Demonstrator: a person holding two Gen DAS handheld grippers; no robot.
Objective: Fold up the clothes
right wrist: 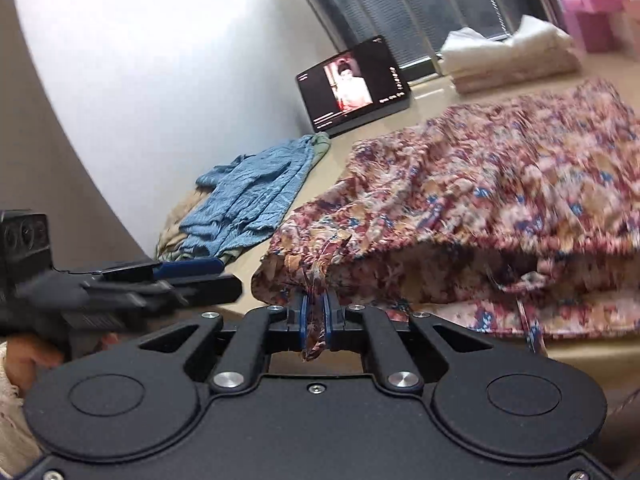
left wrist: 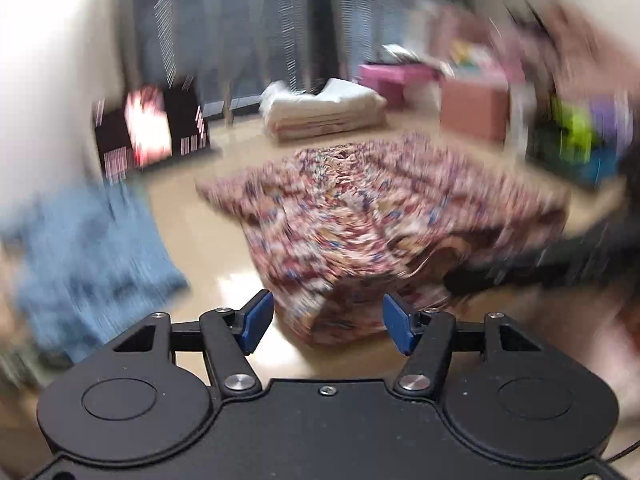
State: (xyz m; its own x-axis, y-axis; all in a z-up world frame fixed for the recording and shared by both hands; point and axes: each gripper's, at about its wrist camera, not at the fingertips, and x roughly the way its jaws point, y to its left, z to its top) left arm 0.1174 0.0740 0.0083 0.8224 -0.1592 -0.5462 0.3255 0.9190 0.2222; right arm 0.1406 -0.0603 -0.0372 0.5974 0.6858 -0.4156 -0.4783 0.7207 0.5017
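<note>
A floral garment (left wrist: 384,216) in red, tan and blue lies spread on the glossy beige floor (left wrist: 200,240), with one edge folded over itself. My left gripper (left wrist: 327,322) stands open just before its near corner, and the blue pads (left wrist: 258,320) do not touch the cloth. The left wrist view is blurred. My right gripper (right wrist: 315,316) is shut on a bunched edge of the floral garment (right wrist: 480,200), which is lifted a little off the floor. In the right wrist view the left gripper (right wrist: 230,278) hovers at the left, beside that same edge.
A crumpled blue garment (right wrist: 252,196) lies on tan cloth by the white wall. A lit tablet (right wrist: 354,84) leans on the wall behind it. Folded white bedding (right wrist: 508,60) and pink boxes (left wrist: 472,108) stand at the back. A hand (right wrist: 24,356) shows at the lower left.
</note>
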